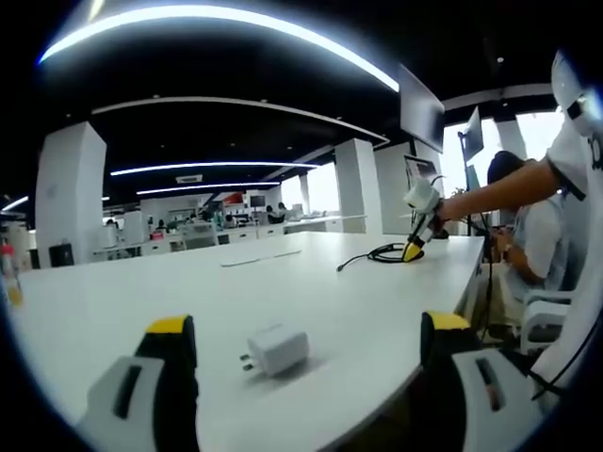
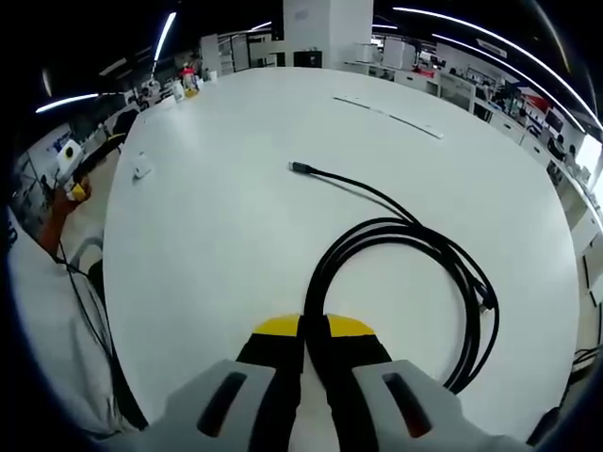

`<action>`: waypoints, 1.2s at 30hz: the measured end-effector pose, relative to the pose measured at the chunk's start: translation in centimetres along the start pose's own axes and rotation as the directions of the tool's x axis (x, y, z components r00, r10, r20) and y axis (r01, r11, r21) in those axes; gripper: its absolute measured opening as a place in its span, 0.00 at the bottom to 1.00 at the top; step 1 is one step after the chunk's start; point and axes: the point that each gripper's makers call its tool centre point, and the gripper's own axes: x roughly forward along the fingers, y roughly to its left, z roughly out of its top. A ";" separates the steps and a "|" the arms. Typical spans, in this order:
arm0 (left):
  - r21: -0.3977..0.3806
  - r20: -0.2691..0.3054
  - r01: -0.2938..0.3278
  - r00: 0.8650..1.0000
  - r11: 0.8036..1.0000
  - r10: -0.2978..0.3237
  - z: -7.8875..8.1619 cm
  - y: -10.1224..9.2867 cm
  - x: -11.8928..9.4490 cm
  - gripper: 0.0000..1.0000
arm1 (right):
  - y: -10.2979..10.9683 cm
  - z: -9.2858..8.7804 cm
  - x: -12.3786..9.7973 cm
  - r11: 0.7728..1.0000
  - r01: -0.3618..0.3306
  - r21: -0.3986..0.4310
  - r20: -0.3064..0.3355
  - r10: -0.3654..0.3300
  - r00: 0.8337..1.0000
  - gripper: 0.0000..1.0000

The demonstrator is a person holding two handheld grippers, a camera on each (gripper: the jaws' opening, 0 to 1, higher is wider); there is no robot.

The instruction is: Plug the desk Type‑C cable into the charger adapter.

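Charger adapter [image 1: 275, 349] near table edge [image 1: 396, 400]; right tool [image 2: 303, 328] clamps cable [image 2: 405, 235]

One bench, one adapter, one cable, two tools.

One white bench [image 1: 283, 282] carried the things. On it lay one white charger adapter [image 1: 276, 349] and one black cable [image 2: 396, 254], coiled, with one free plug end [image 2: 298, 168] stretched out from the coil. Two tools were counted: the left tool [image 1: 306, 348], with two yellow-tipped jaws, and the right tool [image 2: 314, 330], also with two yellow-tipped jaws. One person's outstretched arm [image 1: 499, 193] showed in the left gripper view.
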 end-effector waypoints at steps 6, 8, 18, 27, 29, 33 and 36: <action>0.001 0.002 0.004 1.000 1.000 -0.004 0.1 -0.2 0.1 0.99 | 0.4 0.0 0.1 1.000 -0.014 0.003 0.002 0.014 1.000 0.06; 0.001 0.000 0.004 1.000 1.000 -0.004 0.0 -0.1 0.1 0.99 | 0.8 0.0 0.0 1.000 -0.018 0.003 0.004 0.018 1.000 0.06; 0.000 -0.003 0.006 1.000 1.000 -0.006 -0.1 -0.3 0.0 0.99 | 2.2 -0.5 -0.3 1.000 -0.026 0.008 0.012 0.025 1.000 0.06; -0.003 -0.010 0.007 1.000 1.000 -0.007 -0.4 -0.3 0.0 0.99 | 3.4 -0.5 -0.3 0.998 -0.051 0.026 0.025 0.051 0.998 0.06; -0.002 -0.009 0.008 1.000 1.000 -0.008 -0.4 -0.3 0.0 0.99 | 3.9 -0.5 -0.3 0.998 -0.056 0.021 0.025 0.055 0.998 0.06; 0.002 -0.010 0.011 1.000 1.000 -0.011 -0.5 -0.2 0.1 0.99 | 4.3 -0.5 -0.2 0.998 -0.058 0.013 0.021 0.058 0.998 0.06; -0.001 -0.014 0.012 1.000 1.000 -0.012 -0.6 -0.2 0.1 0.99 | 4.6 -0.4 -0.2 0.998 -0.065 0.018 0.026 0.065 0.998 0.06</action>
